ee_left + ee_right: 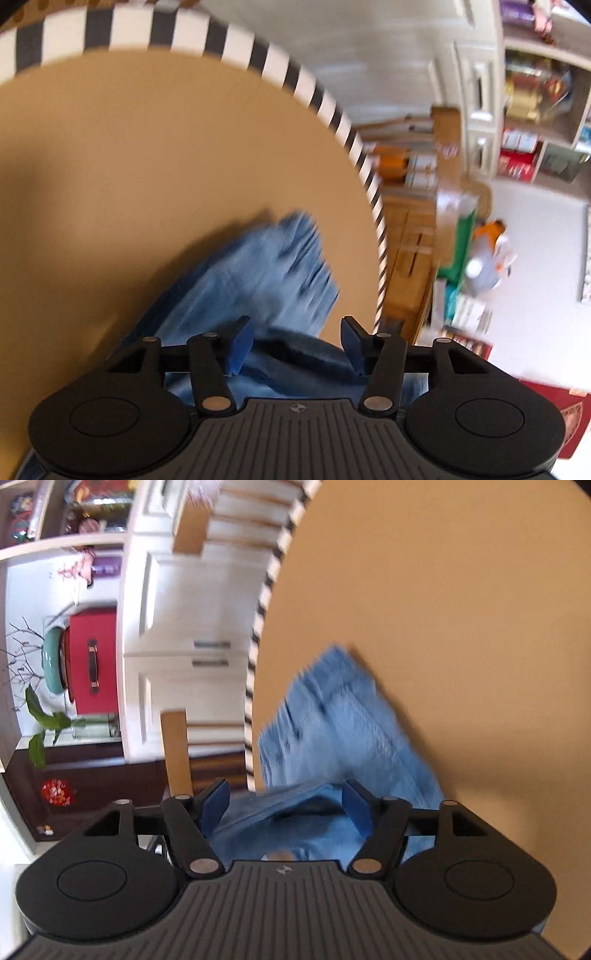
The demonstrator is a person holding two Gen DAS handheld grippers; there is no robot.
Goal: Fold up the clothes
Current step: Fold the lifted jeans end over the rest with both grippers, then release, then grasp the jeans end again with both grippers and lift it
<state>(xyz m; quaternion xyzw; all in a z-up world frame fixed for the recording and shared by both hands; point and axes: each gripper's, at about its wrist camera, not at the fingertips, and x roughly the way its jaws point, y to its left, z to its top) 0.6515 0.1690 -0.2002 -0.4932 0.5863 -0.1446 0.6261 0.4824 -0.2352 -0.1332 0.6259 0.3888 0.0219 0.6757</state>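
A light blue denim garment (255, 273) lies on a round tan table (129, 166), blurred by motion. My left gripper (297, 345) is open, its blue pads wide apart just above the garment's near, darker fold. In the right wrist view the same blue garment (340, 723) lies near the table's edge. My right gripper (286, 806) is open with its pads either side of a raised fold of the cloth, not closed on it.
The table (461, 590) has a black-and-white striped rim (325, 103). Beyond it stand white cabinets (177, 627), shelves with books and boxes (535, 110), wooden chairs (177, 746), a red case (92, 661) and a potted plant (44, 723).
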